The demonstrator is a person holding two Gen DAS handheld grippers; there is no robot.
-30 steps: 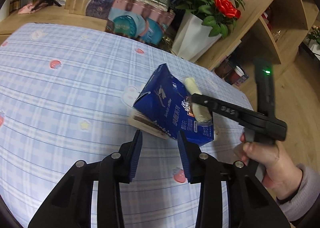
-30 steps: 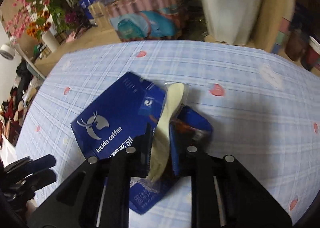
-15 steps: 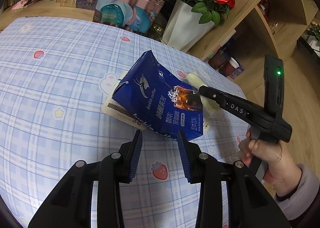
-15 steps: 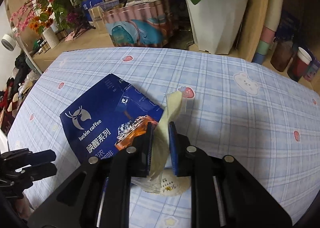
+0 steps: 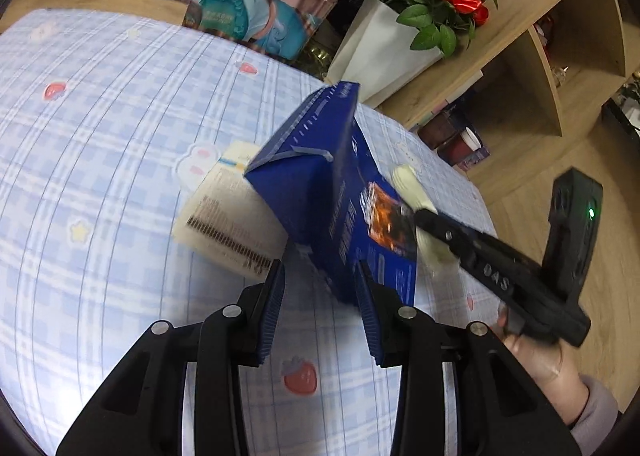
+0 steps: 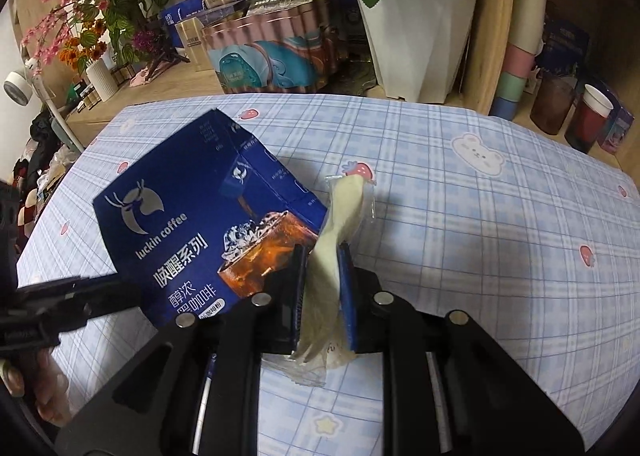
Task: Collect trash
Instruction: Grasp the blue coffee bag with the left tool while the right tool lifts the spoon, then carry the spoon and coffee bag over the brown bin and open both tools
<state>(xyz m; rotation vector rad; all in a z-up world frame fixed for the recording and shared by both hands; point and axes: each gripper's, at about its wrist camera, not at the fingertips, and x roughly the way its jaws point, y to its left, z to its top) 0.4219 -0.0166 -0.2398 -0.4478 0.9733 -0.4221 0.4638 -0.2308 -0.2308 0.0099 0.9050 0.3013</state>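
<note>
Trash lies on the table (image 6: 500, 216), which wears a pale blue checked cloth with small strawberries and bears printed on it. The biggest piece is a dark blue coffee box (image 6: 208, 224), marked luckin coffee with a picture of an iced drink, crumpled and leaning with one corner raised off the cloth. Seen from the left wrist, that same box (image 5: 332, 192) stands tilted just ahead of the left gripper (image 5: 320, 312), whose blue-padded jaws are parted with a clear gap; the near lower edge of the box sits between the fingertips, but I cannot tell whether the pads touch it. Under the box's left side lies a flat cream card (image 5: 228, 224) printed with small text, resting on the cloth. The right gripper (image 6: 324, 288) has its jaws drawn close together on a cream-coloured plastic spoon in a clear wrapper (image 6: 340, 224), the pads pressing its middle while one end points up and away and the crinkled wrapper end hangs out below the jaws. The spoon is just beside the box's right edge. A hand (image 5: 536, 360) in a pinkish sleeve holds the right gripper's handle. Beyond the table stand a white planter with red roses (image 5: 384, 44) and a pink tin (image 6: 272, 56).
</note>
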